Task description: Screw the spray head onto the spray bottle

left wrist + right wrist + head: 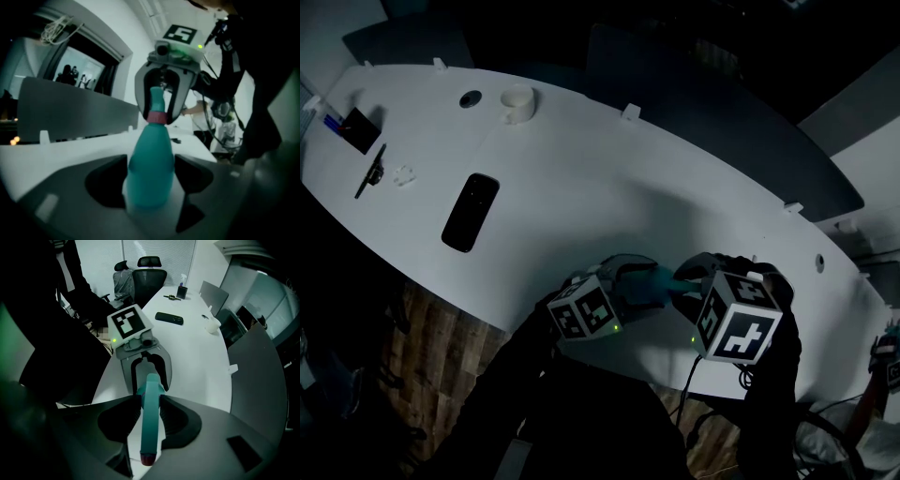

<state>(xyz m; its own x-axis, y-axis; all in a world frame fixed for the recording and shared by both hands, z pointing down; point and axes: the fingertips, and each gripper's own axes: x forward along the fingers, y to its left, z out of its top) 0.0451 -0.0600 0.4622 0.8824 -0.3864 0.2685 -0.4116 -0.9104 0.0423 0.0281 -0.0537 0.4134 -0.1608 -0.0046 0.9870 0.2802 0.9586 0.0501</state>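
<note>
A teal spray bottle (pixel 150 164) stands upright between my left gripper's (pixel 151 178) jaws, which close on its wide body. A pink collar (pixel 157 117) rings its neck. Above the collar sits the teal spray head (pixel 156 96), with my right gripper (pixel 158 112) reaching down from above and shut on it. In the right gripper view the spray head (pixel 151 418) runs lengthwise between the right gripper's (pixel 151 404) jaws and ends in a red nozzle tip (pixel 147 458); the left gripper (pixel 151 380) shows beyond it. In the head view both grippers, left (pixel 652 286) and right (pixel 694 272), meet near the table's front edge.
On the white table (pixel 581 187) lie a black phone (pixel 470 212), a white cup (pixel 517 103), a dark pen holder (pixel 358 129), a pen (pixel 370 171) and a small white piece (pixel 403 175), all far left. Office chairs (pixel 149 273) stand at the table's far end.
</note>
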